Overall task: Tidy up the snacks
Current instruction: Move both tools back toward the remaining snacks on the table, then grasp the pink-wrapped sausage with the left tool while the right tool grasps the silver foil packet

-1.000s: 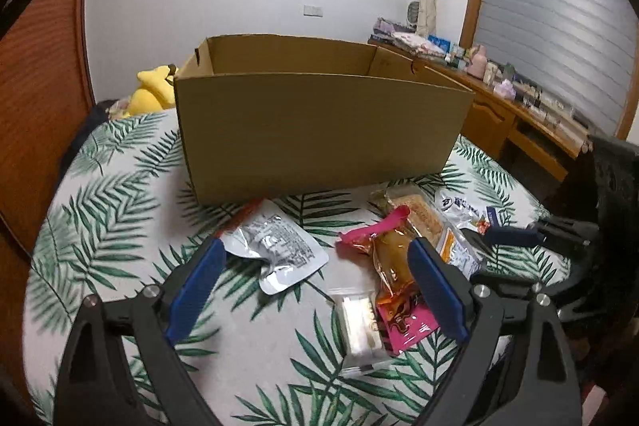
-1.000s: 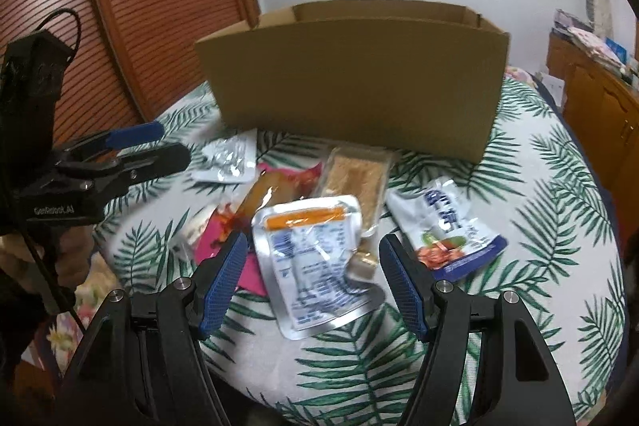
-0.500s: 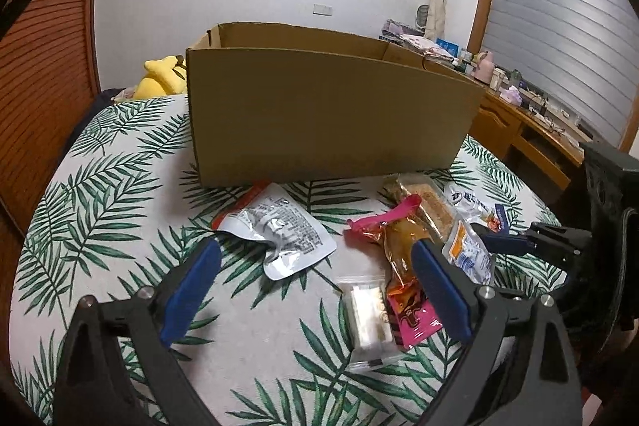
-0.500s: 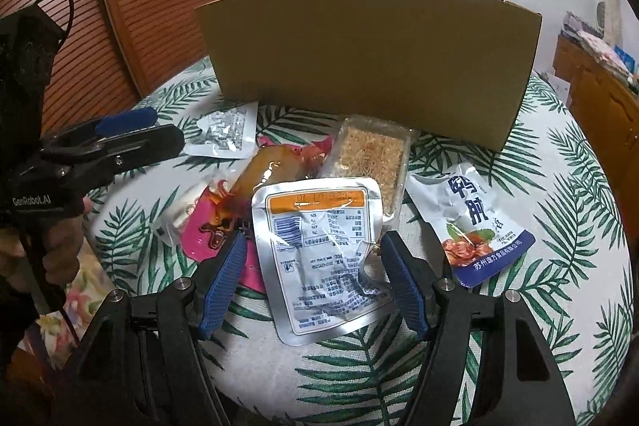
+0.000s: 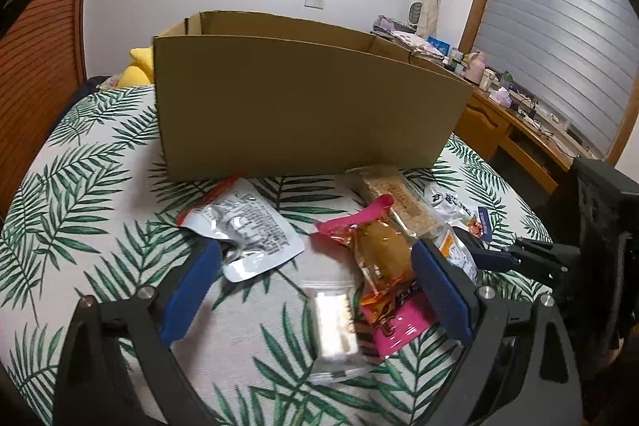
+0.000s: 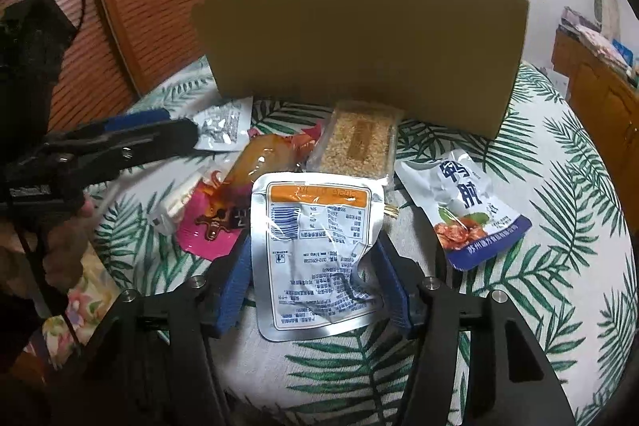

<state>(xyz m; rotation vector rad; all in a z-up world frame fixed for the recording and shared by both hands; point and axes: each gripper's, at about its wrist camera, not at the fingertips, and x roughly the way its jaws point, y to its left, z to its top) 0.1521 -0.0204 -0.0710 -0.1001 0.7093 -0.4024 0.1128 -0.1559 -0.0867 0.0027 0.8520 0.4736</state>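
An open cardboard box [image 5: 303, 106] [image 6: 359, 66] stands at the back of a round table. Snack packs lie in front of it. My right gripper [image 6: 315, 278] has its blue pads on both sides of a silver pouch with an orange band [image 6: 319, 250], squeezing and crumpling its lower part. My left gripper [image 5: 311, 282] is open and empty, low over a small clear-wrapped white snack [image 5: 333, 322] and a pink-and-orange pack [image 5: 383, 266]. A silver pouch with a red edge [image 5: 243, 226] lies by its left finger.
A sesame bar in clear wrap [image 6: 359, 142] and a white-and-blue pouch [image 6: 467, 210] lie near the box. The tablecloth [image 5: 80, 186] has a palm-leaf print. A yellow plush [image 5: 137, 70] sits behind the table. A wooden desk [image 5: 519, 130] stands at the right.
My right gripper has moved forward and down and closed its pads onto the orange-banded silver pouch. My left gripper has come lower and closer to the snacks, still open.
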